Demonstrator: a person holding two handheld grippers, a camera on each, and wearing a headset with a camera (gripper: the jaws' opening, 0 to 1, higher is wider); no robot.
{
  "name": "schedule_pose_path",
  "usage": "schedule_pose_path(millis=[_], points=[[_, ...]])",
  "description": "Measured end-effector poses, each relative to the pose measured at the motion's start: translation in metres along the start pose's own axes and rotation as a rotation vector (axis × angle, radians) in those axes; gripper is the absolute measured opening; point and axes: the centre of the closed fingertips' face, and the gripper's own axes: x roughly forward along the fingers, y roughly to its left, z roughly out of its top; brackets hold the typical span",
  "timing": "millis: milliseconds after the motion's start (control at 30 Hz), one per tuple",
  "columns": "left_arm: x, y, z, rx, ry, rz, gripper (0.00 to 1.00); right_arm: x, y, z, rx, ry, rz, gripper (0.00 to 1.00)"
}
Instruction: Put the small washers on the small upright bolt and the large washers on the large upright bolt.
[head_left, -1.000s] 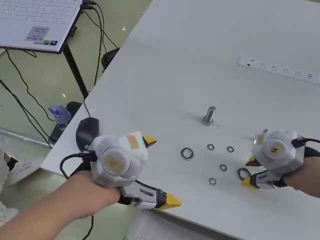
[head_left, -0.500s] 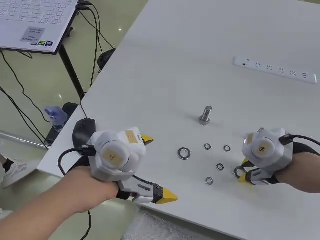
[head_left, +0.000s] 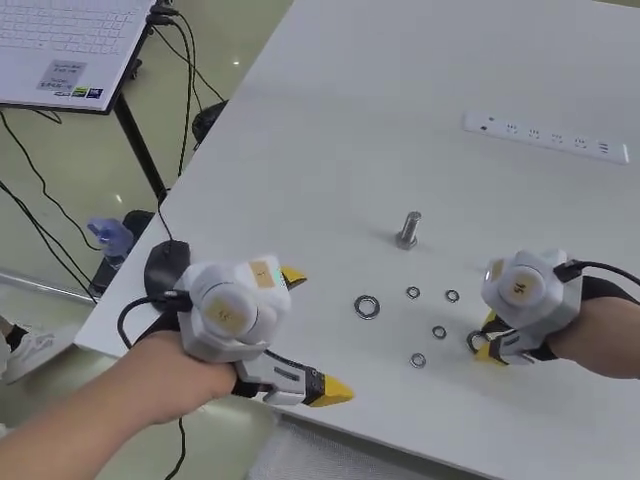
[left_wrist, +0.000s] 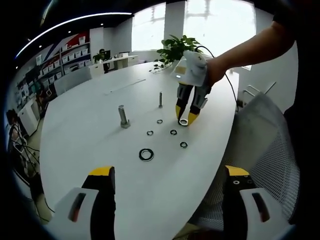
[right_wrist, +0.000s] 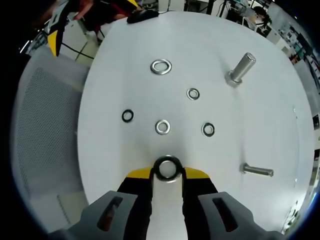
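My right gripper (head_left: 488, 346) (right_wrist: 167, 173) is shut on a large steel washer (right_wrist: 167, 167) (left_wrist: 183, 121), just above the table at the right. A second large washer (head_left: 367, 306) (right_wrist: 161, 66) lies flat mid-table. Several small washers (head_left: 439, 332) (right_wrist: 162, 127) (left_wrist: 173, 132) are scattered between the two. The large upright bolt (head_left: 408, 230) (right_wrist: 240, 68) (left_wrist: 123, 116) stands behind them. In the gripper views, the thin small bolt (right_wrist: 258, 170) (left_wrist: 160, 99) stands to the right of the held washer. My left gripper (head_left: 315, 333) (left_wrist: 168, 172) is open and holds nothing, at the table's near edge.
A white power strip (head_left: 545, 138) lies at the back right of the white table (head_left: 400, 100). A black mouse (head_left: 165, 268) sits at the table's left edge. Left of the table stands a laptop (head_left: 60, 45) on a stand, with cables below. A mesh chair (left_wrist: 265, 150) is close by.
My right gripper has moved in over the large washer near its tips and shut on it. The left gripper has hardly moved. The camera has drifted a little.
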Motion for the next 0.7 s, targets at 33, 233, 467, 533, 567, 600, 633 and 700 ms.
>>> schedule_pose_path(millis=[33, 233, 467, 533, 567, 600, 633, 700], points=[[0.000, -0.001, 0.001, 0.013, -0.007, -0.004, 0.89, -0.001, 0.000, 0.001, -0.001, 0.000, -0.001, 0.22], [0.001, 0.002, 0.000, 0.007, 0.006, 0.002, 0.89, -0.014, -0.003, 0.008, 0.017, -0.003, 0.003, 0.22], [0.004, 0.002, -0.001, 0.053, 0.019, -0.004, 0.88, -0.032, -0.009, 0.016, 0.039, -0.027, 0.005, 0.22], [0.004, 0.001, -0.001, 0.066, 0.027, -0.005, 0.87, -0.039, -0.011, 0.020, 0.052, -0.041, 0.011, 0.22], [0.004, 0.002, -0.001, 0.061, 0.027, -0.005, 0.87, -0.044, -0.012, 0.024, 0.073, -0.054, 0.012, 0.22], [0.004, 0.002, -0.001, 0.052, 0.028, -0.006, 0.87, -0.047, -0.014, 0.025, 0.073, -0.056, 0.010, 0.22], [0.004, 0.003, -0.001, 0.038, 0.030, -0.005, 0.87, -0.051, -0.014, 0.027, 0.073, -0.060, 0.007, 0.22], [0.003, 0.004, -0.001, 0.050, 0.021, -0.001, 0.88, -0.058, -0.016, 0.031, 0.081, -0.068, 0.009, 0.22]])
